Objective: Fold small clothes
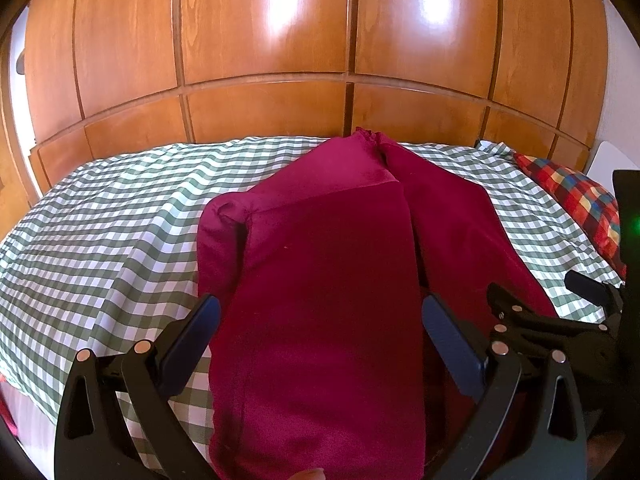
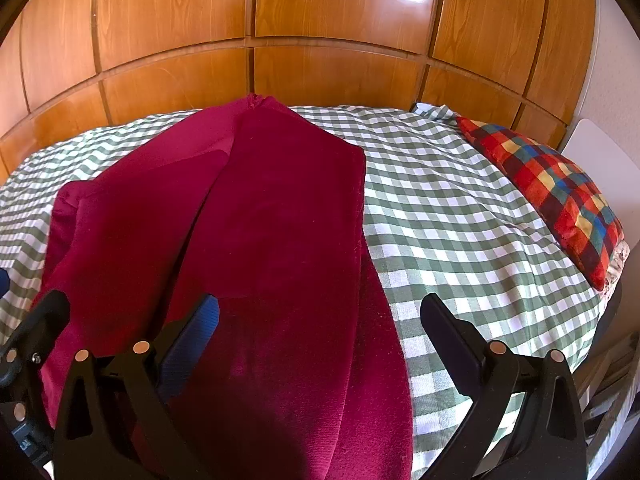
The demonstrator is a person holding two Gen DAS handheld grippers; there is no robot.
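Note:
A dark red garment (image 1: 320,248) lies lengthwise on the green-and-white checked bedspread (image 1: 100,220), its two long sides folded in toward the middle. My left gripper (image 1: 320,312) hovers open over the near end of the left flap, one finger on each side of it, holding nothing. In the right wrist view the garment (image 2: 280,220) fills the left half. My right gripper (image 2: 320,308) is open there too, with its left finger over the cloth and its right finger over the bedspread (image 2: 460,220). Each gripper shows at the edge of the other's view.
A red, blue and yellow plaid cushion (image 2: 552,192) lies at the bed's right end, also visible as the cushion (image 1: 576,200). Glossy wooden wardrobe doors (image 1: 260,40) rise just behind the bed. The bed's edge falls away at the right (image 2: 612,360).

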